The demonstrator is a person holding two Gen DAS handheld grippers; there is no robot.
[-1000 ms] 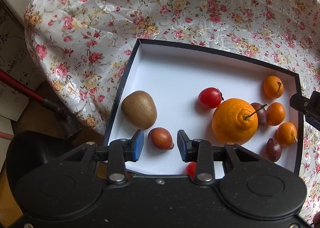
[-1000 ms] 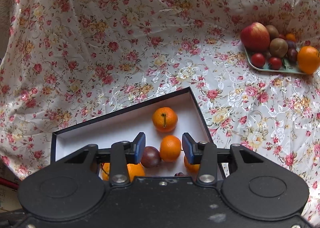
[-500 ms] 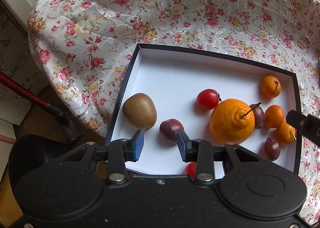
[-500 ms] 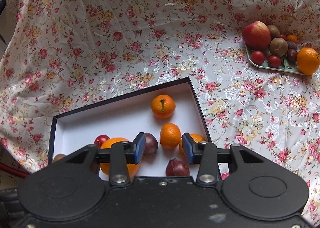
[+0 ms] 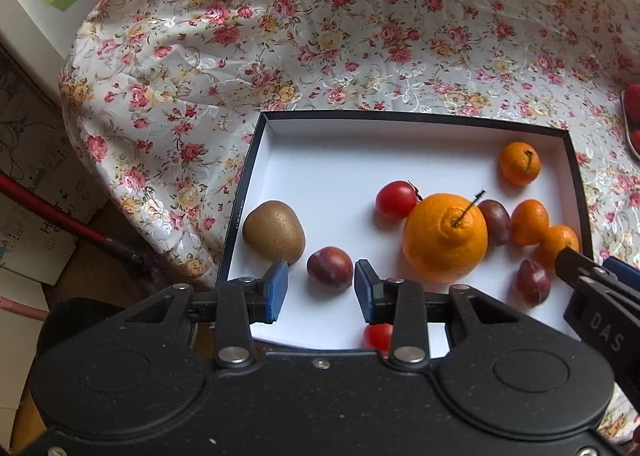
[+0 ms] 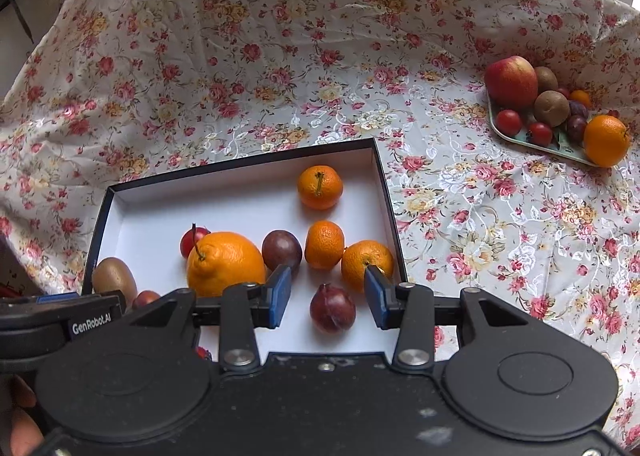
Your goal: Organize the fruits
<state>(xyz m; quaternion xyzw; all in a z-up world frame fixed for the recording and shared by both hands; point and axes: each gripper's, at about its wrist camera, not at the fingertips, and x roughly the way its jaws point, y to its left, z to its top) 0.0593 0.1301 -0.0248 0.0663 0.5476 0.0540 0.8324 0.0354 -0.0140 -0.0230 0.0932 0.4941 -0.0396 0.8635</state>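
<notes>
A black box with a white floor [image 5: 340,160] holds a kiwi [image 5: 274,232], a big orange [image 5: 446,238], a cherry tomato [image 5: 396,199], three mandarins and plums. My left gripper [image 5: 320,288] hangs open over the box's near left part; a dark plum [image 5: 330,268] lies on the floor between its fingertips, untouched. My right gripper [image 6: 328,296] is open above the box's near right corner, with another plum [image 6: 333,312] lying loose between its fingers. A mandarin [image 6: 367,264] sits just past its right finger.
A green tray [image 6: 560,144] at the far right carries an apple [image 6: 512,82], kiwis, tomatoes, plums and an orange [image 6: 606,140]. A flowered cloth [image 6: 280,56] covers the table. The table's left edge drops to cardboard boxes and a red pole [image 5: 48,212].
Both grippers have drawn back and up, so more of the box shows. The plum near the left gripper rolled a little on the floor. A second plum now shows between the right fingers.
</notes>
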